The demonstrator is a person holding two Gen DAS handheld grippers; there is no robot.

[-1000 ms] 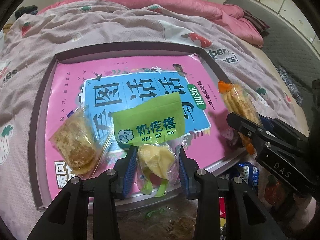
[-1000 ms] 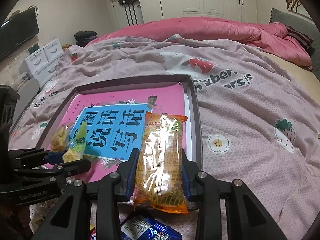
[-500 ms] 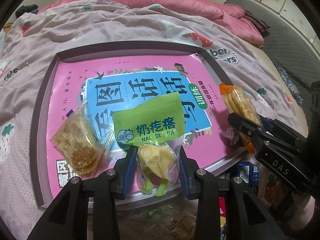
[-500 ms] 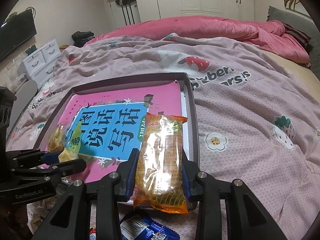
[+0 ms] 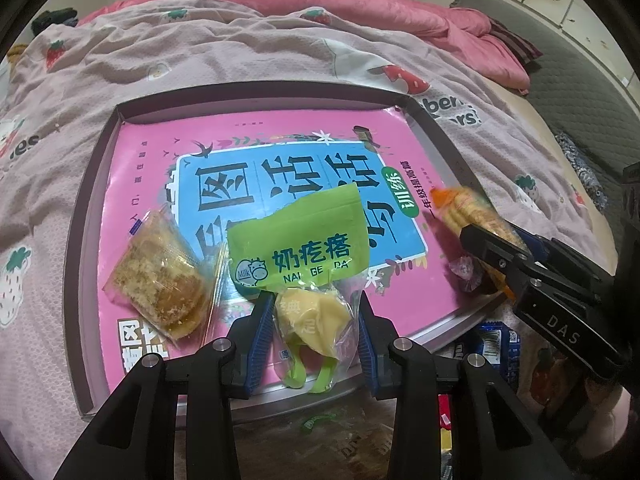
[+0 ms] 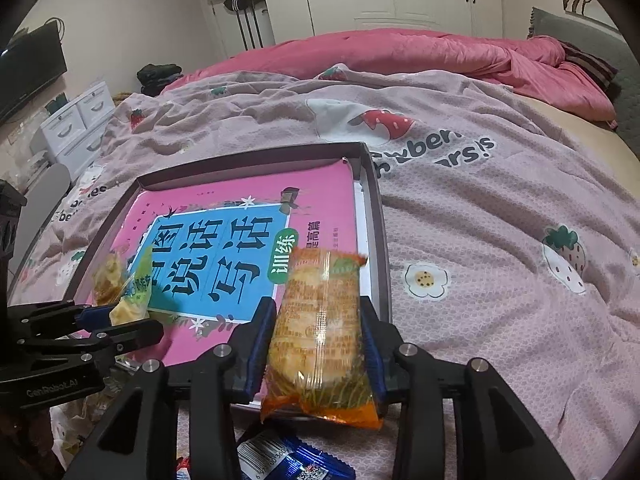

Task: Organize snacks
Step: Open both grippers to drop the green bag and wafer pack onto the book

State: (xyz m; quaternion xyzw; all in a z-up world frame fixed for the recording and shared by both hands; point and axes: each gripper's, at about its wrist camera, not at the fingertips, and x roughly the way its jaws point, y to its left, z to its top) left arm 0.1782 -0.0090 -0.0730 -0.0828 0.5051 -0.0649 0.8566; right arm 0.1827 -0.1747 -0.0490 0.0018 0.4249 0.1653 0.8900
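Left gripper (image 5: 312,320) clamped on green milk-curd packet (image 5: 300,248), lower centre, over pink tray (image 5: 92,208). Right gripper (image 6: 320,344) opening around orange cracker pack (image 6: 320,332), bottom centre, at tray's right edge.

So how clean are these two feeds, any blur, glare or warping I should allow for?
Left wrist view: sharp on the green pouch, but the orange pack at right is motion-smeared; the tray rim bows from fisheye and the corners go black. Right wrist view: glare streaks run down the orange pack's wrapper, its top edge is soft, and the green pouch at left is blurred.
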